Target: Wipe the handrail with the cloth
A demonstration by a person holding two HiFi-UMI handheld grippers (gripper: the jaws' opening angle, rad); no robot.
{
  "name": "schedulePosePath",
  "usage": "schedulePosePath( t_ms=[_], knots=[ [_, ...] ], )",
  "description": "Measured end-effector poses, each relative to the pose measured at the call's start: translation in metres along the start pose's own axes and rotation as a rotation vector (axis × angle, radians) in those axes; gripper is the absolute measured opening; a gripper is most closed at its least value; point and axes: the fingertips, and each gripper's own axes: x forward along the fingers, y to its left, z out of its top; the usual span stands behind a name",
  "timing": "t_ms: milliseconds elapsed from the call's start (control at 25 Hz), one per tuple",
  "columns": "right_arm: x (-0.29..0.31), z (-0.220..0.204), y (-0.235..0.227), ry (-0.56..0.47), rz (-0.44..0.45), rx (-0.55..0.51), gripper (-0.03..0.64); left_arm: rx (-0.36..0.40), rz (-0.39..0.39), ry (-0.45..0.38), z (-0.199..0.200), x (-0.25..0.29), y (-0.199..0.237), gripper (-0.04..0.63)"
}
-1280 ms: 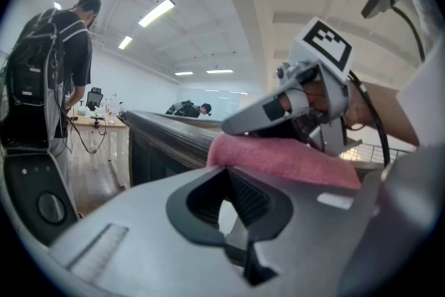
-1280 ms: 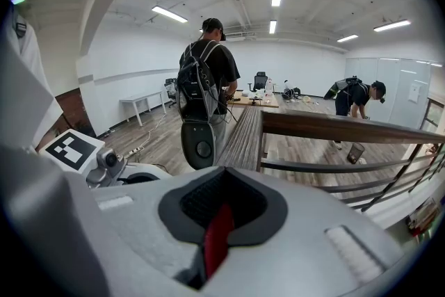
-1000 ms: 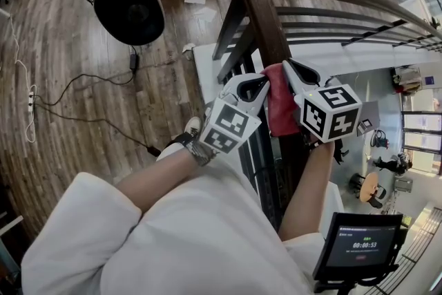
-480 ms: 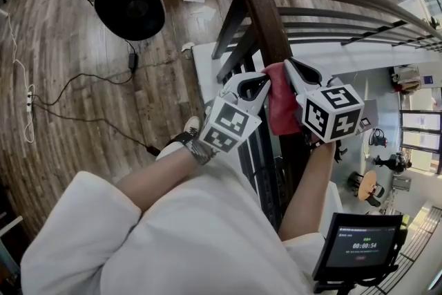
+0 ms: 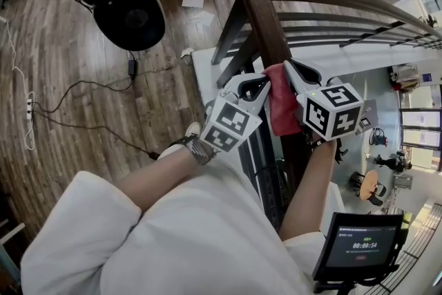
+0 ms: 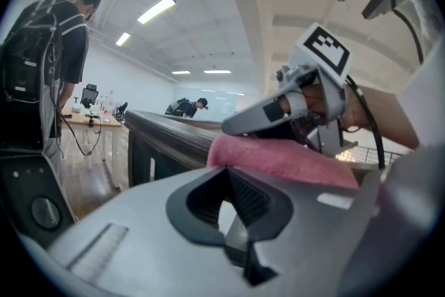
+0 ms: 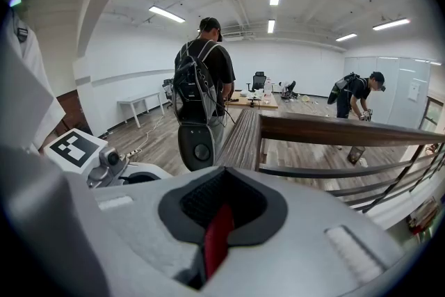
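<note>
The dark wooden handrail (image 5: 259, 10) runs from the corner post toward me. A red cloth (image 5: 280, 107) is draped over it. My right gripper (image 5: 289, 65) lies on top of the cloth, shut on a fold of it; a red strip of the cloth (image 7: 219, 236) shows pinched between its jaws. My left gripper (image 5: 264, 81) is shut with nothing seen between its jaws, and its tips rest at the cloth's left edge. In the left gripper view the pink-red cloth (image 6: 278, 156) lies just beyond the jaws on the handrail (image 6: 167, 132), with the right gripper (image 6: 233, 127) above it.
Beyond the rail's right side is a drop to a lower floor (image 5: 387, 148), behind thin metal bars (image 5: 331, 27). A black round stand (image 5: 128, 14) and cables (image 5: 83, 93) lie on the wood floor at left. A timer screen (image 5: 359, 245) stands at bottom right. A person with a backpack (image 7: 201, 80) stands ahead.
</note>
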Motion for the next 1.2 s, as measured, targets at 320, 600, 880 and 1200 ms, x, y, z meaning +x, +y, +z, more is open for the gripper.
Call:
schedulePosePath(
  t_ms=[320,600,880,1200],
  knots=[
    [0.003,0.006,0.001,-0.003,0.017,0.009,0.004,-0.036,-0.007,0.017,0.003,-0.003,0.004,0.003],
    [0.007,0.005,-0.001,-0.006,0.005,-0.002,0.004,-0.014,0.028,0.033,0.001,0.001,0.007,0.002],
    [0.006,0.006,0.001,-0.009,0.015,-0.009,0.003,-0.019,0.073,0.052,0.001,0.000,0.007,0.000],
    [-0.003,-0.003,0.005,-0.016,0.031,-0.007,0.003,-0.037,0.093,0.048,-0.005,-0.003,-0.006,0.000]
  ],
)
